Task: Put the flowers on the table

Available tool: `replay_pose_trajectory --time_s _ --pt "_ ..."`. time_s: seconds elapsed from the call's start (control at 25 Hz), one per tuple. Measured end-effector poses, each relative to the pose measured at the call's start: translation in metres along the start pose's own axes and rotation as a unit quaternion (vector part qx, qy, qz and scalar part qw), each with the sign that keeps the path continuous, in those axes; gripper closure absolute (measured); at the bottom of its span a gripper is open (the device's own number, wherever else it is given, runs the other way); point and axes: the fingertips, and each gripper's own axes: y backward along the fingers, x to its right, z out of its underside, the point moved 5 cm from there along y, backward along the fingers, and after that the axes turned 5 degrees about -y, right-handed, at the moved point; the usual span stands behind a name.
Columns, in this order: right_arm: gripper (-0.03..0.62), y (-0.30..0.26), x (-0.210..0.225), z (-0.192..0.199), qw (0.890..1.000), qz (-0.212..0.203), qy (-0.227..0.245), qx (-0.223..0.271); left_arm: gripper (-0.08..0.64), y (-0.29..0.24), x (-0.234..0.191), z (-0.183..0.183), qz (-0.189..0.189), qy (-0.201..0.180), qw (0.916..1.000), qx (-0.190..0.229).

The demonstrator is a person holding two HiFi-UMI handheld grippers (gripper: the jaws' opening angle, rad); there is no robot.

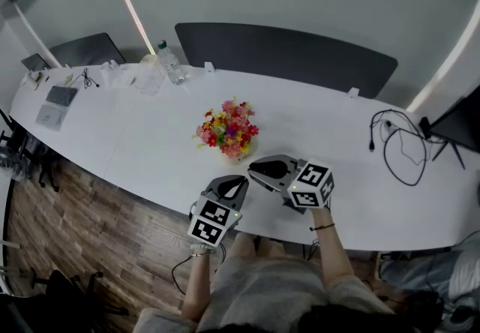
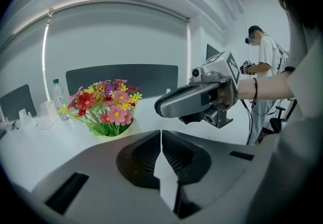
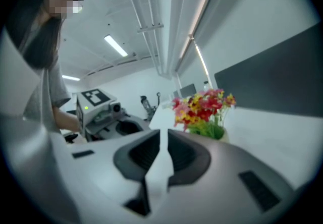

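Note:
A small pot of red, pink and yellow flowers [image 1: 227, 129] stands upright on the white table [image 1: 337, 125], near its front edge. My left gripper [image 1: 238, 183] hovers just in front of the pot, jaws shut with nothing between them. My right gripper [image 1: 255, 168] sits beside it to the right, its jaws drawn together to a thin slit and empty. In the left gripper view the flowers [image 2: 103, 106] lie ahead to the left, apart from the jaws [image 2: 161, 134], with the right gripper [image 2: 194, 101] crossing in front. The right gripper view shows the flowers [image 3: 203, 107] ahead to the right of its jaws [image 3: 164, 134].
A water bottle [image 1: 169, 61] and a clear cup [image 1: 150, 78] stand at the table's far left, with papers [image 1: 58, 103] beyond. Black cables [image 1: 397, 145] lie at the right end. A dark panel [image 1: 285, 54] runs behind the table. Another person [image 2: 265, 66] stands at the right.

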Motion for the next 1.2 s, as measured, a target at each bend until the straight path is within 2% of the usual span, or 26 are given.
replay_pose_trajectory --time_s 0.48,0.88,1.04,1.2 --pt "0.568 0.007 -0.007 -0.008 1.0 0.008 0.018 0.017 0.543 0.002 0.009 -0.011 0.009 -0.014 0.9999 -0.002" --pt "0.568 0.009 -0.011 -0.008 1.0 0.001 0.025 0.017 0.543 0.003 0.011 -0.013 0.011 -0.016 0.9998 0.003" --pt "0.568 0.009 -0.009 -0.005 1.0 0.001 0.022 0.017 0.543 0.003 0.01 -0.017 0.018 -0.009 0.9996 0.021" --pt "0.568 0.009 -0.007 0.0 1.0 0.002 0.016 0.015 0.543 0.003 0.009 -0.013 0.017 -0.01 0.9997 0.016"
